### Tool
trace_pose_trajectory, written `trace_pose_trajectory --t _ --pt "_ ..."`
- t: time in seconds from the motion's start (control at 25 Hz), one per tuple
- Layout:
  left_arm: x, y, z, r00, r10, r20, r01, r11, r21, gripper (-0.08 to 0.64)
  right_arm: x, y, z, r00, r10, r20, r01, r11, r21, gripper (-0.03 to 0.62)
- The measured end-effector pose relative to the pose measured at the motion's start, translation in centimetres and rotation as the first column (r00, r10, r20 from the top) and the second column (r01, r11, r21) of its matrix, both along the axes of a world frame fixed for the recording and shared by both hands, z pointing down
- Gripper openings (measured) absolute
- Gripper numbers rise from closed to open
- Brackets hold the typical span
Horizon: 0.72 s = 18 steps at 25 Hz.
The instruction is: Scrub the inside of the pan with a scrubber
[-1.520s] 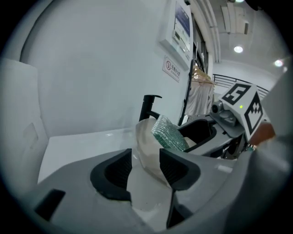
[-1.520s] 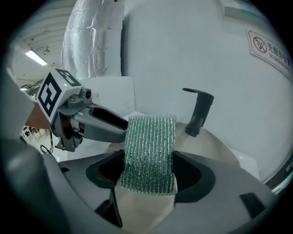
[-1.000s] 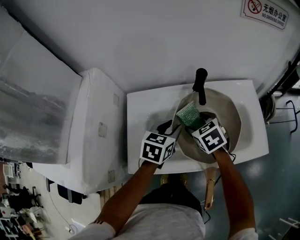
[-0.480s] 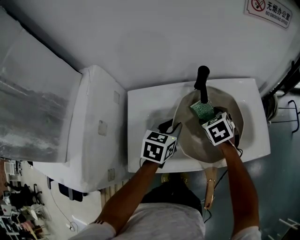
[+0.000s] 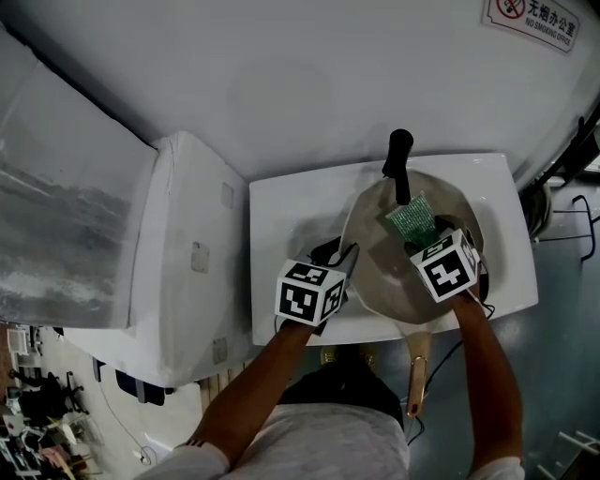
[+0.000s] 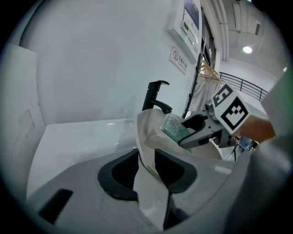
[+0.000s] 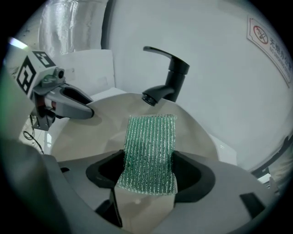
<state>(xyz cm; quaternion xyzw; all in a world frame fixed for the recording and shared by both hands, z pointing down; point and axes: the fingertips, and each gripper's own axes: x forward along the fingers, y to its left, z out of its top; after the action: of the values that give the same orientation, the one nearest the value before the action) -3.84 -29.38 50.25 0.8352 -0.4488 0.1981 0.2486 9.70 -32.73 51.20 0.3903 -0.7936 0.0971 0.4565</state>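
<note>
Works at a white sink (image 5: 291,225), viewed from overhead. Steadies a beige pan (image 5: 380,272) in the basin's right half with the left gripper (image 5: 337,255), biting the rim at the pan's 9 o'clock. Has just been closing those jaws, with the thin rim wall between them and both dark pads pressed against it.

Pinches a green mesh scrubber (image 5: 412,217) in the right gripper (image 5: 427,241), jaws clamped on the pad's lower half and leaving the upper half free beyond the tips. Reaches into the pan from about 4 o'clock, holding the scrubber against or just over the inner surface toward 12 o'clock, directly below a black faucet (image 5: 400,164). Leaves actual contact with the surface unclear.

Lets the pan's tan handle (image 5: 419,366) jut past the sink's near edge at 6 o'clock. Stands with a white appliance (image 5: 187,262) at the sink's 9 o'clock and a no-smoking sign (image 5: 530,23) on the wall at 1 o'clock.

From the left gripper view, catches the scrubber and the right gripper's tips at 1 o'clock, above the clamped rim, with the faucet behind at 12 o'clock. From the right gripper view, frames the left gripper at 10 o'clock on the far rim and the faucet spout at 12 o'clock, overhanging the pan's edge.
</note>
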Motion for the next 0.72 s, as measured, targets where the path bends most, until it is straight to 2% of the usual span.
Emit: trace_pose_trajectory --t 0.48,0.72 --pt "-0.1 0.0 0.0 1.000 -0.001 -0.022 0.001 1.000 0.005 0.121 -6.1 5.1 2.2 0.993 -0.105 0.062 0.111 0.987 -0.114 0.339" --pt "0.1 0.0 0.0 1.000 0.003 -0.022 -0.003 1.000 0.004 0.121 -5.9 5.3 3.6 0.993 -0.117 0.027 0.119 0.984 -0.133 0.339"
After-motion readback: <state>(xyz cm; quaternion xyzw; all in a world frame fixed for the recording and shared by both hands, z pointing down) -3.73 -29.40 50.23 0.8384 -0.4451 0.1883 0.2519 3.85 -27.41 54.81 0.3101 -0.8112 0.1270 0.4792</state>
